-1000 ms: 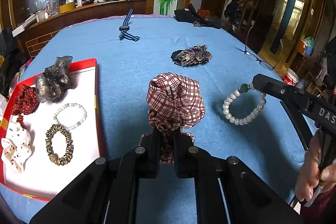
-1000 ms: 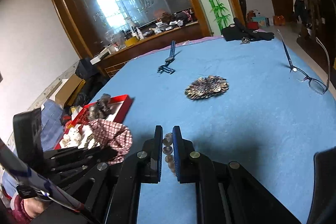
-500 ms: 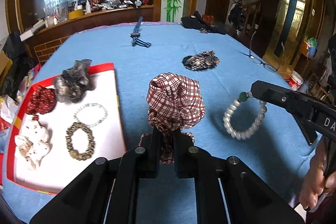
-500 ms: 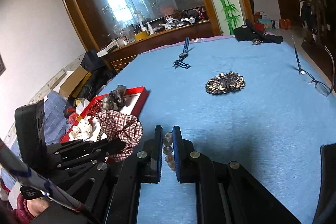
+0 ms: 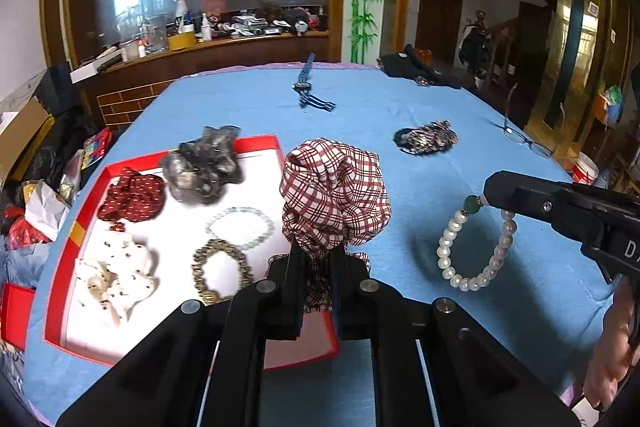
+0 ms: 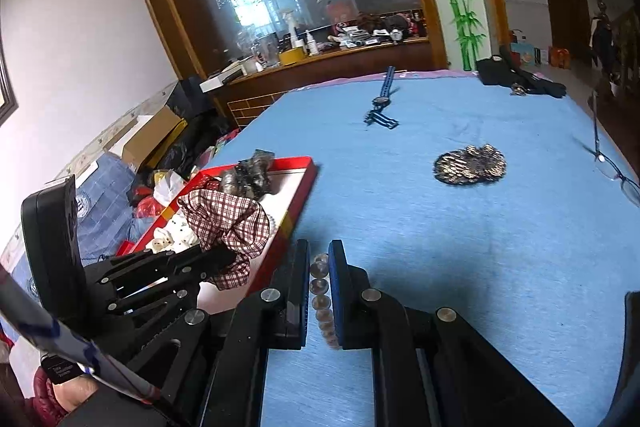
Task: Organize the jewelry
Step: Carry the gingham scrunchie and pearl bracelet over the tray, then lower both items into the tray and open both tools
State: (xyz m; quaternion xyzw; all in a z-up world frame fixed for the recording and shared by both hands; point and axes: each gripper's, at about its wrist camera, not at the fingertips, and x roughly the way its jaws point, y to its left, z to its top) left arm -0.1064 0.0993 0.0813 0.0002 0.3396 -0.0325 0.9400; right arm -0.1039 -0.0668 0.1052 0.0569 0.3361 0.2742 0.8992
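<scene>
My left gripper [image 5: 318,255] is shut on a red-and-white plaid scrunchie [image 5: 334,197] and holds it above the right edge of the red-rimmed white tray [image 5: 276,147]. The scrunchie also shows in the right wrist view [image 6: 228,223]. My right gripper [image 6: 319,259] is shut on a white pearl bracelet [image 5: 472,247] and holds it above the blue tablecloth, right of the scrunchie. The tray holds a grey scrunchie [image 5: 206,165], a dark red one [image 5: 134,193], a white dotted one [image 5: 114,275], a clear bead bracelet [image 5: 240,227] and a brown bead bracelet [image 5: 222,267].
On the blue cloth [image 5: 360,107] lie a sequinned dark scrunchie [image 5: 426,139], a blue-strapped watch [image 5: 308,89], glasses [image 5: 524,139] near the right edge and a black bag [image 5: 416,69] at the far end. Boxes and bags crowd the floor at the left.
Both grippers have moved left with their loads. The plaid scrunchie has gone from over the blue cloth to over the tray's right edge. The pearl bracelet has followed.
</scene>
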